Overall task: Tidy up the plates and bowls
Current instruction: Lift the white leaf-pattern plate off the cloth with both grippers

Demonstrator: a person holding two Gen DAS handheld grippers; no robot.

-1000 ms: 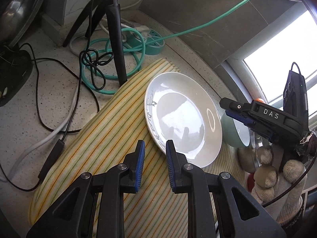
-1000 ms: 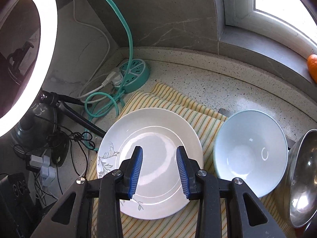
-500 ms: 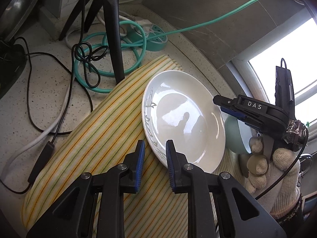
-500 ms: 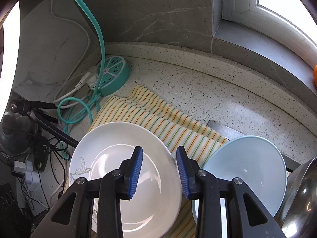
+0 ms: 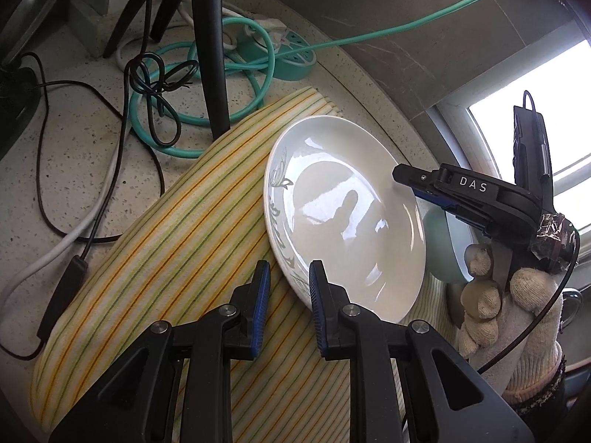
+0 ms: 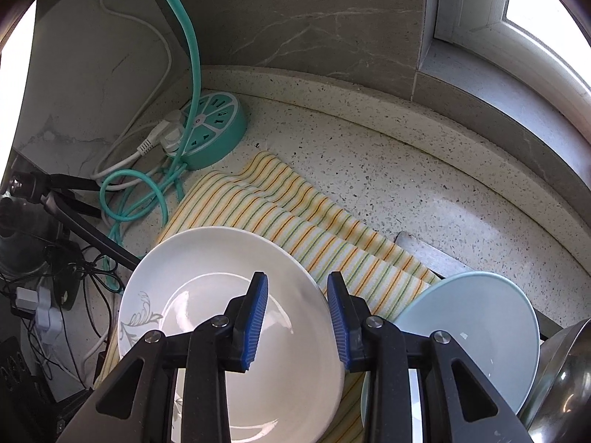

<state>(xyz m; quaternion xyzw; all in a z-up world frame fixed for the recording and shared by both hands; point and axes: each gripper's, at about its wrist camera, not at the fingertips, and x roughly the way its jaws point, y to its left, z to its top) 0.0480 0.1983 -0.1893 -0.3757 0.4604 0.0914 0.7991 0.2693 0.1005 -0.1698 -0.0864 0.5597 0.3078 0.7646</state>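
A white plate [image 5: 347, 217] with a grey leaf print lies on a yellow striped cloth [image 5: 177, 258]. It also shows in the right wrist view [image 6: 221, 317]. A pale blue bowl [image 6: 476, 336] sits just right of the plate; its side [image 5: 441, 247] shows behind the plate in the left wrist view. My left gripper [image 5: 286, 288] is open, with its jaws astride the plate's near rim. My right gripper [image 6: 297, 313] is open, with its jaws astride the plate's far right rim; it also shows in the left wrist view [image 5: 410, 181].
A teal round power strip [image 6: 214, 129] with coiled teal cable [image 5: 177, 110] lies behind the cloth. A black tripod leg [image 5: 210, 48] and loose black and white cords [image 5: 92, 192] lie at the left. A steel bowl [image 6: 565, 373] sits at the far right. A window ledge [image 6: 517, 103] runs behind.
The right gripper has moved right and down, from over the plate's middle to its right rim. The left gripper has stayed at the plate's near rim.
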